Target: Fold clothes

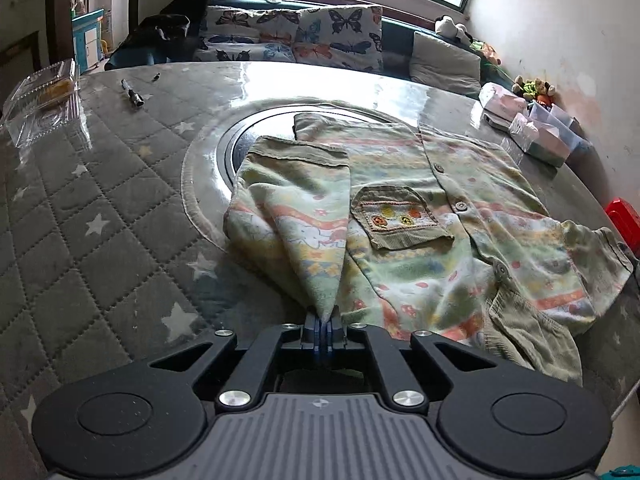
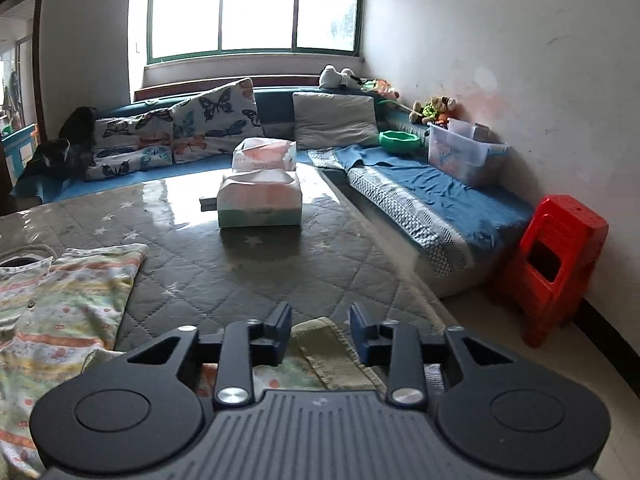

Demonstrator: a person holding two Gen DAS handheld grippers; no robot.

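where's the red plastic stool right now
In the right wrist view the red stool stands on the floor at the far right, against the white wall just past the near end of the blue couch.

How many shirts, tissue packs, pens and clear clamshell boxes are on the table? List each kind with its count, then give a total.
Shirt: 1
Tissue packs: 2
Pen: 1
Clear clamshell box: 1
Total: 5
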